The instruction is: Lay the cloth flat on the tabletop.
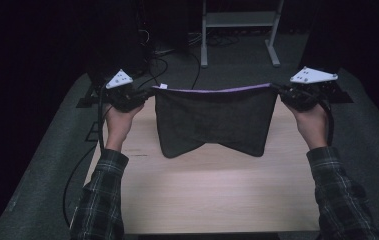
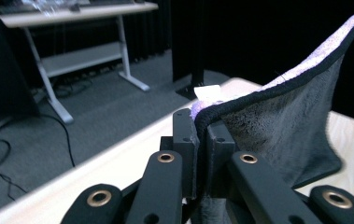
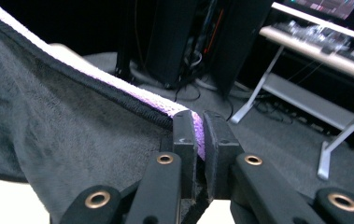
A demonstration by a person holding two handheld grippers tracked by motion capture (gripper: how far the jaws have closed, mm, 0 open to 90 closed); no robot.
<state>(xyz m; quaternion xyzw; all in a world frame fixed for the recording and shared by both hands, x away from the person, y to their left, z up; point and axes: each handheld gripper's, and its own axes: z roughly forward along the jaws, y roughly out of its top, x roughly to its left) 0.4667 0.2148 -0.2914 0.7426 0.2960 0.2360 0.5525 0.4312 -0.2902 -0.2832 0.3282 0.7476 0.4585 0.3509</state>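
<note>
Dark room, pale wood counter [image 1: 217,185]. Grey cloth [image 1: 212,120] stretched above it, corners clamped by left hand-held gripper [image 1: 144,95] and right hand-held gripper [image 1: 283,92]. Likely mid-spread; next: lower flat, evenly.

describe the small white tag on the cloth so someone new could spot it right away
Start at the light wooden table and find the dark grey cloth stretched above it between the two grippers. Follow its purple-edged top hem to the corner pinched by the left gripper. The tag sticks up there: a small white square, the one pale patch on the dark cloth.
</note>
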